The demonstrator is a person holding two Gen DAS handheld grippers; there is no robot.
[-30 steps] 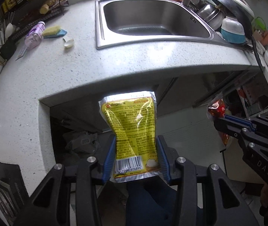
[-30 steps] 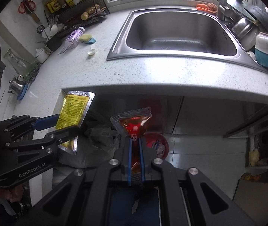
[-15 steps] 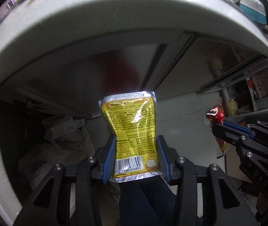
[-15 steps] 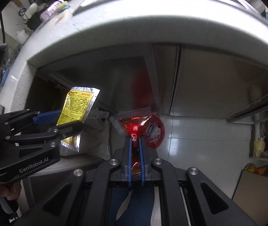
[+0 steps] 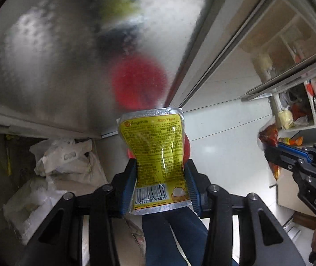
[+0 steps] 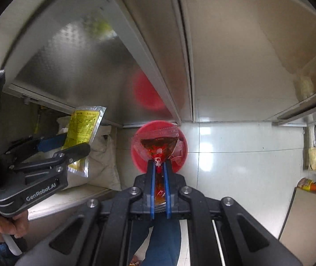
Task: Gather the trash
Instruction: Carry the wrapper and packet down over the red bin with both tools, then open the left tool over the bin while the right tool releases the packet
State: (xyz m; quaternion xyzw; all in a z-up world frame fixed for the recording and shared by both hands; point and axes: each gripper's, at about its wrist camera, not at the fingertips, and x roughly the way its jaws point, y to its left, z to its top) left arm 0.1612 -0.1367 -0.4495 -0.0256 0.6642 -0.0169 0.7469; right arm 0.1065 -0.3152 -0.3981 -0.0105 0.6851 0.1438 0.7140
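both grippers lowered below counter edge; red packet (image 6: 159, 148) over red bin (image 6: 135, 153).

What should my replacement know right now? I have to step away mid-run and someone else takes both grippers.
Left gripper: jaws shut on the yellow packet, held upright.
Right gripper: jaws shut on the red wrapper, hanging directly over the red bin on the floor.
Done: both pieces picked up and brought low by the cabinets.
Left: release the red wrapper into the bin, then bring the yellow packet across and drop it too.
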